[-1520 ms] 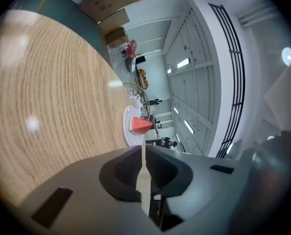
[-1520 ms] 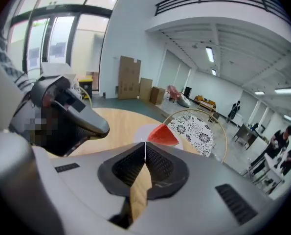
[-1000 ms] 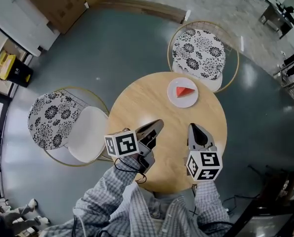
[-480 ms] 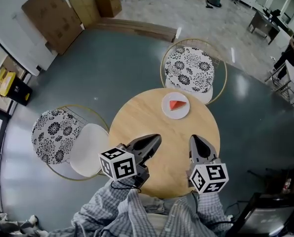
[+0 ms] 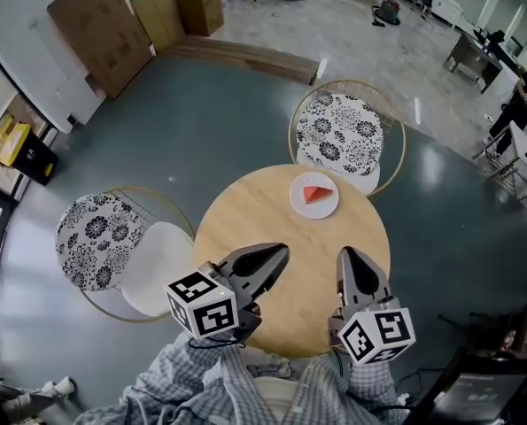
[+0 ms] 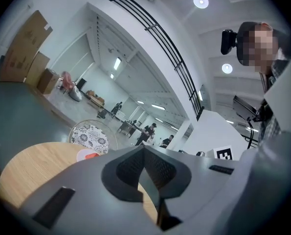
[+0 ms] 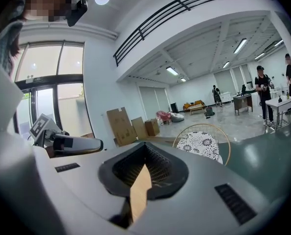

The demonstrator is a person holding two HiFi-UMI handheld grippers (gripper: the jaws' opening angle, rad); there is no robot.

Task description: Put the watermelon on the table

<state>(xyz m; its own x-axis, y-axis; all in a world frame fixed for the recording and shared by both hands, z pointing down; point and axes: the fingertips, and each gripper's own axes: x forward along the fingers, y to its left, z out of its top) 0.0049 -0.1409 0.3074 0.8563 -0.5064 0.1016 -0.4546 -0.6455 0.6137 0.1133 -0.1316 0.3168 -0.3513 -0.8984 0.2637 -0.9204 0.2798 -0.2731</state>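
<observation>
Left hand-held gripper (image 5: 282,250) and right (image 5: 347,254) higher, near level

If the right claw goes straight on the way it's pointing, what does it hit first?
Likely the round table near the plate with the watermelon slice: the right claw, shut and empty, points across it toward them, tipped slightly down. Its height is unclear, so it may pass over.

Ahead of me, a floral chair (image 5: 344,133) sits at upper centre and a second chair (image 5: 99,237) at left. Cardboard sheets (image 5: 95,29) lean at upper left, above a yellow box (image 5: 9,137).
</observation>
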